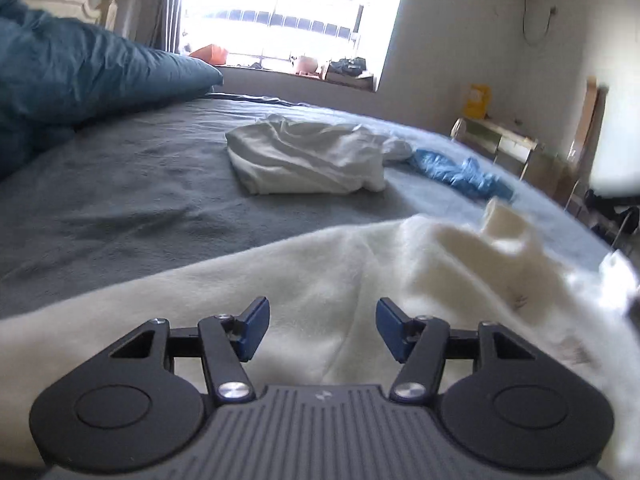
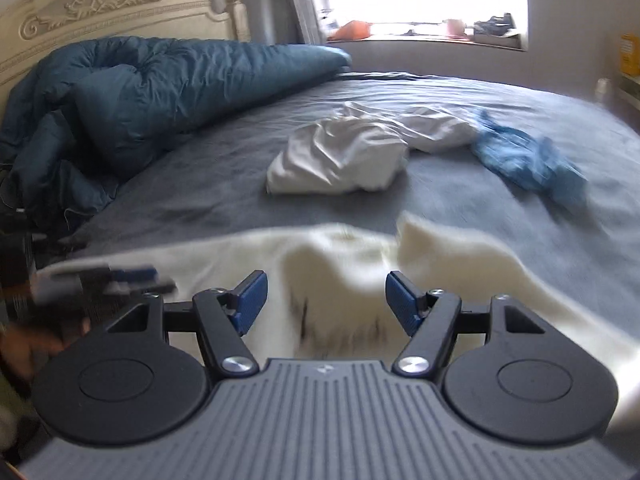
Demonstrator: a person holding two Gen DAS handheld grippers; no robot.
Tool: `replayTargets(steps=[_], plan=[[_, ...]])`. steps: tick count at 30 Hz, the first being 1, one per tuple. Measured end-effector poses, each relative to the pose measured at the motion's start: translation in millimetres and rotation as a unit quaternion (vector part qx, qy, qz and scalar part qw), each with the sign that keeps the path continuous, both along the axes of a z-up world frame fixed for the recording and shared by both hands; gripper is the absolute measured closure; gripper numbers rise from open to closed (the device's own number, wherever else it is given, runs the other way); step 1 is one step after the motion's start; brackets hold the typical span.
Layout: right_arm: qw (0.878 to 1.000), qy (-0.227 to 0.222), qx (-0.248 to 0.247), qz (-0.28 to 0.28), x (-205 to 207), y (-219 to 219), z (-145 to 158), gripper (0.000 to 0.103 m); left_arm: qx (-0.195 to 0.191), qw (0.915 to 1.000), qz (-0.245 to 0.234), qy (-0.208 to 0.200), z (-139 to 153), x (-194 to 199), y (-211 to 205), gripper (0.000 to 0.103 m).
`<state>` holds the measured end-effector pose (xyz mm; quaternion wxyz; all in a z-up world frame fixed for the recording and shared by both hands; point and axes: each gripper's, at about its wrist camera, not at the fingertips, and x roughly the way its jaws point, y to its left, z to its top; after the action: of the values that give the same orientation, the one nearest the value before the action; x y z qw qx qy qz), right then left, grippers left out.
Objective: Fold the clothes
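A: Cream fleece, that is the nearest thing. The cream garment [image 1: 312,280] lies spread on the near part of the grey bed sheet [image 1: 120,184], just under both tools.

B: And the left gripper [image 1: 322,330]? Does it hold the fleece?

A: No. Its blue pads [image 1: 254,326] stand apart and nothing is between them; the cloth is only below. The right gripper [image 2: 326,300] is the same: its jaws are spread, with empty space between, above a bunched fold of the same garment [image 2: 340,272].

B: In the right wrist view I see something blurred at the left edge.

A: Yes, this is the other tool, the left gripper [image 2: 120,280], smeared by motion. A hand [image 2: 36,344] is around it, but it is too blurred to say more.

B: What lies farther on the bed?

A: In the middle of the sheet there is a crumpled white garment [image 1: 308,156], not folded. Just beside it, to the right, a small blue garment [image 1: 460,172] touches its edge or almost; I cannot tell which.

B: And behind?

A: A dark teal duvet [image 2: 160,96] is heaped at the left, against the carved cream headboard [image 2: 100,4]. Farthest is the bright window [image 1: 296,4], with some small things on its sill.
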<state>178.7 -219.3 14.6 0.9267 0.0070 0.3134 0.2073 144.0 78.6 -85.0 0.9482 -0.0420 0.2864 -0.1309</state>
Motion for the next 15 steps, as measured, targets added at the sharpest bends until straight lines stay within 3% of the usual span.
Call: replayTargets(steps=[4,10,15], plan=[[0.999,0.033,-0.013,0.040,83,24,-18,0.038,0.023,0.9997,-0.004,-0.002,-22,3,-8,0.042],[0.987,0.121,-0.009,0.106,190,53,-62,0.038,-0.046,0.9989,-0.008,0.010,-29,6,13,0.042],[0.968,0.166,-0.025,0.188,226,89,-85,0.038,-0.075,0.9970,-0.001,0.015,-26,12,25,0.042]])
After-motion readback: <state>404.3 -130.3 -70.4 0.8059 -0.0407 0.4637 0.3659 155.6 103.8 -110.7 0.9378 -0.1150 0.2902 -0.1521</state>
